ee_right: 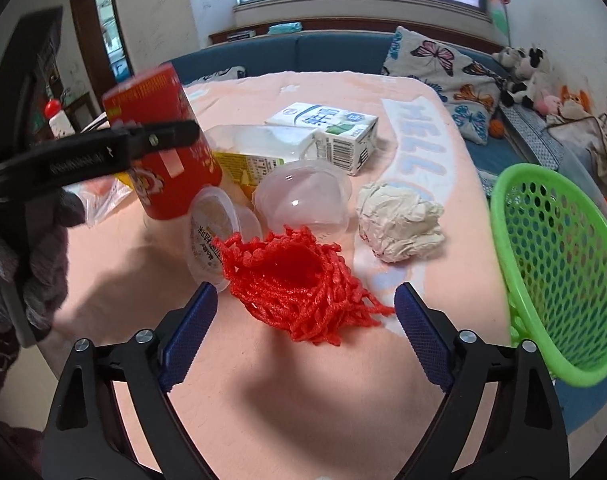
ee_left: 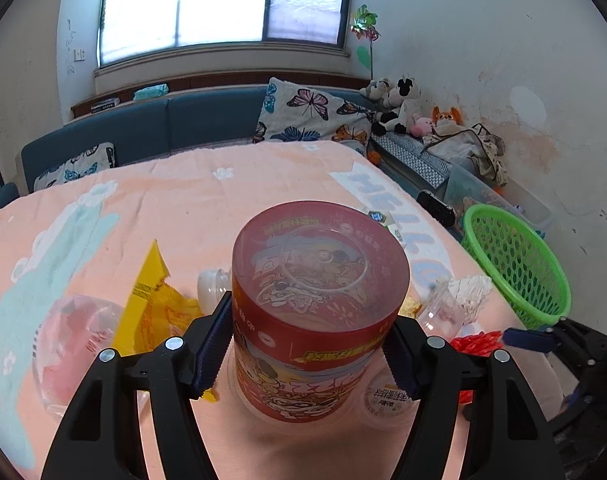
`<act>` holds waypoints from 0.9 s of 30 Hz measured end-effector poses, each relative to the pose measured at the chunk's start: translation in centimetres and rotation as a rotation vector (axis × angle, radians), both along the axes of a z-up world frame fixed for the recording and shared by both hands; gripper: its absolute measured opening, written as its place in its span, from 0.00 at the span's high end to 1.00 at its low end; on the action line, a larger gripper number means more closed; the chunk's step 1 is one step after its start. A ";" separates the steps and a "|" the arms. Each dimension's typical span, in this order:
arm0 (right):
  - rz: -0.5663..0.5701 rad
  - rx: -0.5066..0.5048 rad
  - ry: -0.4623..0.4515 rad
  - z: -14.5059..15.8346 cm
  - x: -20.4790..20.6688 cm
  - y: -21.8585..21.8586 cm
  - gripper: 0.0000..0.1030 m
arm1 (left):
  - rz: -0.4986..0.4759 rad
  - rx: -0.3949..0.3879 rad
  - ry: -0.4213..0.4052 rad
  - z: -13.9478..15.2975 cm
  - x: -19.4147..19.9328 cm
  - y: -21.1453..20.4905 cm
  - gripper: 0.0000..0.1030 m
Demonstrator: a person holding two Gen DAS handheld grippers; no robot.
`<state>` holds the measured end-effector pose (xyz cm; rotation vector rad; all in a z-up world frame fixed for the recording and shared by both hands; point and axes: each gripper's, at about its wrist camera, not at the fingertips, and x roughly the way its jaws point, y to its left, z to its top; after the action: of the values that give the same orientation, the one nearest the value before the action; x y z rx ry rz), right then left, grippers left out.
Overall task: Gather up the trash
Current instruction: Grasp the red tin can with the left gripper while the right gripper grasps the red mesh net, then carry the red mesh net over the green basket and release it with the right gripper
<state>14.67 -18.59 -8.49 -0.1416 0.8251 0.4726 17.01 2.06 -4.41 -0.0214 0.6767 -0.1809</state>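
Blue ribbed fingers [ee_left: 211,344] of left gripper [ee_left: 309,344] clamp the tall red printed noodle cup [ee_left: 315,320] for binning; right gripper [ee_right: 303,336] is spread wide around the red mesh net [ee_right: 299,284].

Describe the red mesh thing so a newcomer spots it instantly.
On the peach tablecloth, just left of the green basket, the red net lies in front of the open right gripper. It is the only bright red, stringy, crumpled piece; its neighbours are clear cups and white paper.
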 end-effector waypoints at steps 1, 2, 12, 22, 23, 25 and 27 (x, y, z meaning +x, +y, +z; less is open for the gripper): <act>0.003 -0.005 0.003 -0.2 0.2 0.0 0.16 | 0.000 0.000 -0.003 0.3 0.1 0.1 0.36; 0.008 -0.009 0.006 -0.4 0.4 0.0 0.16 | -0.001 -0.001 -0.008 0.5 0.1 0.1 0.36; 0.039 -0.012 0.019 -1.5 0.9 0.1 0.37 | -0.017 0.000 -0.037 2.2 -0.8 0.3 0.36; -0.014 0.056 -0.015 0.4 -0.2 -1.4 0.49 | -0.044 -0.007 -0.060 3.4 -1.4 -0.3 0.37; -0.022 0.063 -0.020 0.8 -0.3 -1.7 0.49 | -0.048 -0.009 -0.062 3.5 -1.5 -0.4 0.37; -0.034 0.081 -0.027 1.4 -0.7 -2.3 0.49 | -0.055 -0.009 -0.068 3.8 -1.5 -0.6 0.37; -0.054 0.095 -0.039 2.0 -1.0 -2.9 0.49 | -0.068 -0.016 -0.073 4.2 -1.6 -0.9 0.37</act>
<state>13.72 -21.53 -6.48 -0.0408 0.7647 0.4560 15.38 1.16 -0.16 -0.0076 0.6035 -0.2513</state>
